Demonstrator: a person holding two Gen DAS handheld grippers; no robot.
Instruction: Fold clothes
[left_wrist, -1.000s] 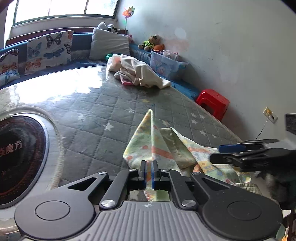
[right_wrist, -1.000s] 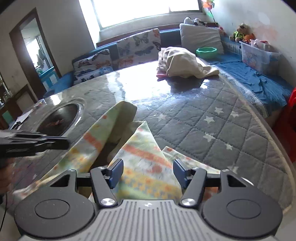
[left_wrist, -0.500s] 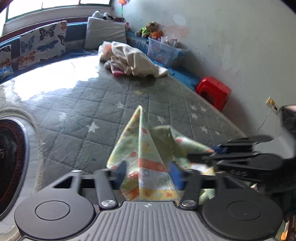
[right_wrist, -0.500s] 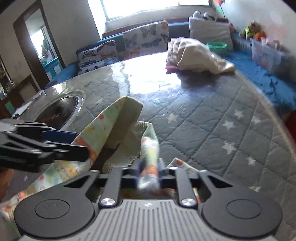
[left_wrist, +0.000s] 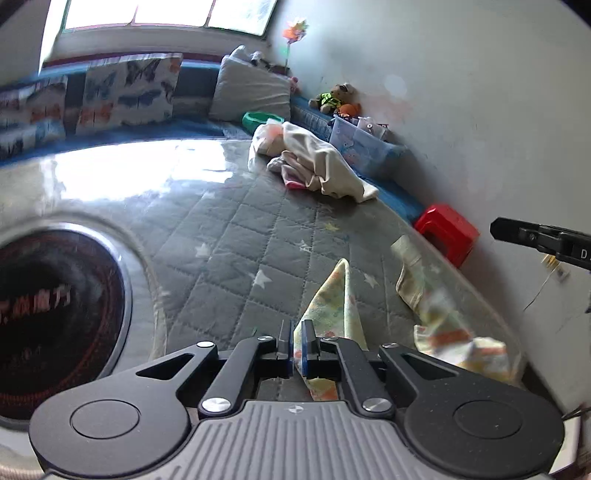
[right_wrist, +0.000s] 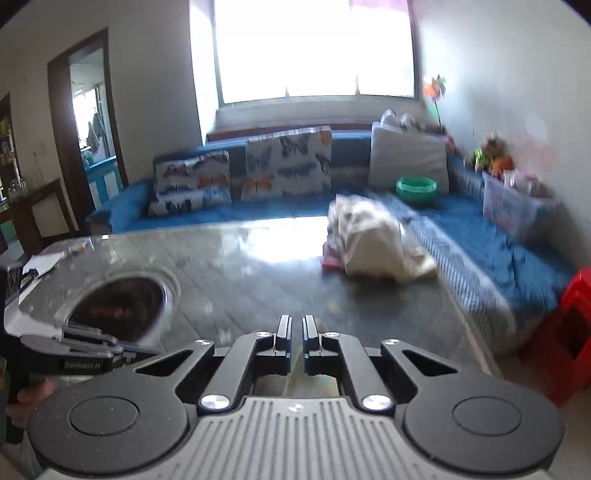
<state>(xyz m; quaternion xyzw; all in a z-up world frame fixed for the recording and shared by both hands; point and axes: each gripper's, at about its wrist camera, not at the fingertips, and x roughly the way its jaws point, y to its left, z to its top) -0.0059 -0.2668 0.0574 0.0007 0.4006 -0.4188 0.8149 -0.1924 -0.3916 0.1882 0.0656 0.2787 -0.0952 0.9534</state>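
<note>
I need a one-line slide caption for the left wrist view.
Left gripper shut on a patterned cloth above the quilted grey mat; unfolded clothes wait behind.

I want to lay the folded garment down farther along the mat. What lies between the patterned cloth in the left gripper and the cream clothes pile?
Only bare grey quilted mat, in the left wrist view, between the patterned cloth and the clothes pile.

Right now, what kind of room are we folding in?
Probably a home living room: a blue sofa with butterfly cushions under a window, a teddy bear and a toy bin along the wall.
</note>
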